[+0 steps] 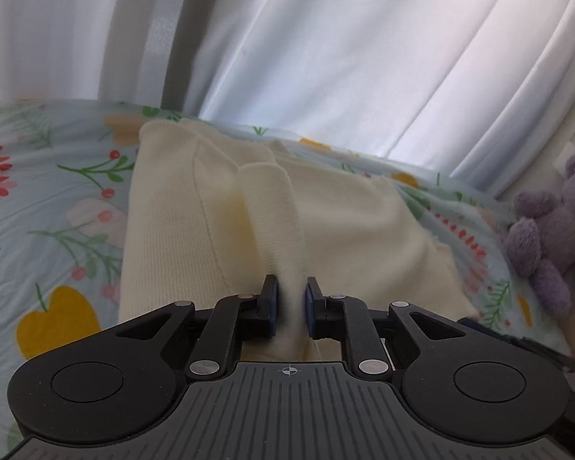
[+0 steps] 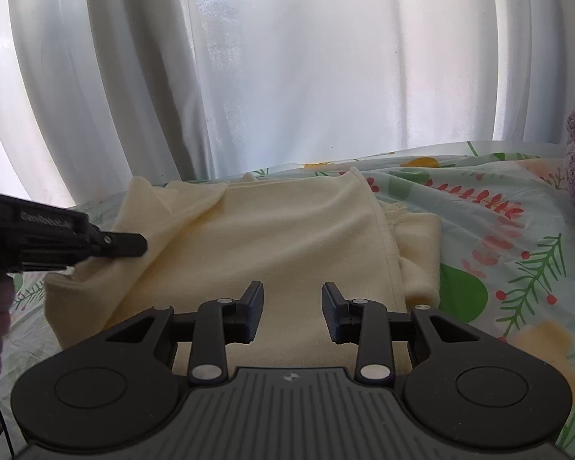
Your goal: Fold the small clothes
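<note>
Your left claw (image 1: 290, 304) was pinching a raised fold of the cream knit garment (image 1: 218, 230), pulling it into a ridge running away from the pads, while your right claw (image 2: 292, 312) hung spread and empty just above the same garment's flat middle. The garment lay on the bed's floral sheet (image 2: 498, 230), reaching back to the far edge below the white curtain (image 2: 287, 57), and a purple plush bear (image 1: 548, 237) sat toward the bed's right side.
</note>
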Demonstrator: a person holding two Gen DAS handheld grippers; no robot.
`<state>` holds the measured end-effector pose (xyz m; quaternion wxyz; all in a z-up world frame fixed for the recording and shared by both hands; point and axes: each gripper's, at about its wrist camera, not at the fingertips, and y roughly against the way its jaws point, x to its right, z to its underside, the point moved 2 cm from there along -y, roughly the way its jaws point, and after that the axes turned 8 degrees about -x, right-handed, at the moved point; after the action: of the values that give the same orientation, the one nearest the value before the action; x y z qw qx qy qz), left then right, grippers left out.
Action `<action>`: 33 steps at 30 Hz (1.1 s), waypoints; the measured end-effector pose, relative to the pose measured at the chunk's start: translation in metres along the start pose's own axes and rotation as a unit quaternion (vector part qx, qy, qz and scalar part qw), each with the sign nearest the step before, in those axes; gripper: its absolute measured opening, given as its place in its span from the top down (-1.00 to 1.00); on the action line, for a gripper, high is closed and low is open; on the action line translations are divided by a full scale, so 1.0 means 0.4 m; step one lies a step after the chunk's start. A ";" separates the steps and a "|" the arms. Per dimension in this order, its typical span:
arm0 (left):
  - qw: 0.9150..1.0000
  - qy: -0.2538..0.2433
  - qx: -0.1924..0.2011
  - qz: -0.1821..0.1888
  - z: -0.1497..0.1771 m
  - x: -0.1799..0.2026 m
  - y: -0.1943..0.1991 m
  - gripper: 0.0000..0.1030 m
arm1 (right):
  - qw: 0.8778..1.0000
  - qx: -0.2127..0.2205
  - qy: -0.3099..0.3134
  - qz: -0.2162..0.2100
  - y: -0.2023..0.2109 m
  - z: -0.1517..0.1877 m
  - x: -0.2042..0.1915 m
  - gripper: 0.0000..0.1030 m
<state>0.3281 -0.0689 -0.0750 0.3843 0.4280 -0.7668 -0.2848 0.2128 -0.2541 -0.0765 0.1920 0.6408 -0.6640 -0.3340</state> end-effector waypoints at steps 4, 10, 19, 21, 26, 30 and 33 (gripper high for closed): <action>0.998 -0.062 0.020 -0.023 0.034 0.038 0.010 0.48 | 1.000 -0.007 -0.003 0.002 0.001 0.010 0.011 0.36; 0.998 -0.027 0.058 0.027 0.046 0.006 0.168 0.37 | 1.000 -0.008 -0.008 0.001 0.001 0.015 0.023 0.35; 0.999 0.041 0.002 -0.003 0.072 -0.087 0.088 0.38 | 0.999 -0.042 -0.003 -0.009 -0.051 0.020 0.022 0.35; 0.997 0.066 -0.018 0.026 0.091 -0.093 0.051 0.37 | 0.999 -0.039 0.001 -0.018 -0.052 0.013 0.015 0.35; 0.998 0.060 -0.009 0.017 0.095 -0.097 0.085 0.33 | 0.995 -0.039 -0.015 -0.087 -0.062 -0.040 -0.004 0.13; 0.996 0.081 0.022 0.001 0.094 -0.130 0.158 0.31 | 0.983 -0.060 -0.042 -0.167 -0.096 -0.092 -0.026 -0.08; 0.995 0.088 0.036 -0.031 0.082 -0.157 0.170 0.30 | 0.970 -0.093 -0.062 -0.215 -0.148 -0.120 -0.049 -0.17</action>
<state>0.2924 0.0217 -0.0624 0.4253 0.4881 -0.7267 -0.2297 0.2905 -0.2418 -0.0803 0.1327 0.7259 -0.4873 -0.4668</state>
